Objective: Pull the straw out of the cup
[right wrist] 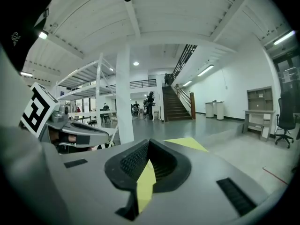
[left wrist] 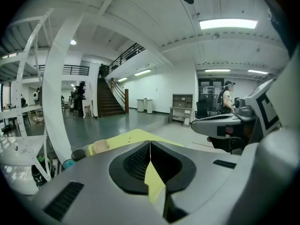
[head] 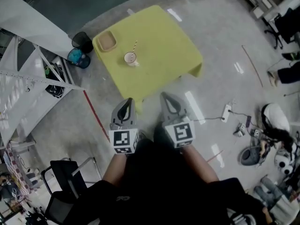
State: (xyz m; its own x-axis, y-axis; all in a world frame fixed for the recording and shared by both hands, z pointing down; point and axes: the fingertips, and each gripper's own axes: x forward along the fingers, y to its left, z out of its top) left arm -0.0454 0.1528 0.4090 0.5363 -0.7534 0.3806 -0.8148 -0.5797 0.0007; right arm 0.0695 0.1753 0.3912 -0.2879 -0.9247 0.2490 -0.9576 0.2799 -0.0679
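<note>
Closest in, a person's dark sleeves [head: 154,182] carry two tools side by side, the left tool [head: 126,102] and the right tool [head: 166,97], each with its marker cube behind it. Both are pressed together with nothing between the jaws: the left gripper view shows its jaws meeting in a thin seam, and the right gripper view shows the same. Both hang over the floor [head: 220,46], just short of the near corner of the bench [head: 159,41]

The cup [head: 130,58] stands on the bench well ahead of both tools, a little nearer the left one's line. The straw [head: 135,46] sits in the cup, leaning out over its far rim, apart from either tool

There is one cup, one straw and one shallow tan tray [head: 107,41], which lies beside the cup at the bench's far left corner

The bench is low, square and yellow-green, on glossy grey floor. A black bin [head: 83,41] stands off its left edge beside a white rack [head: 28,78]. The gripper views show a tall white hall with a staircase [left wrist: 110,102]
</note>
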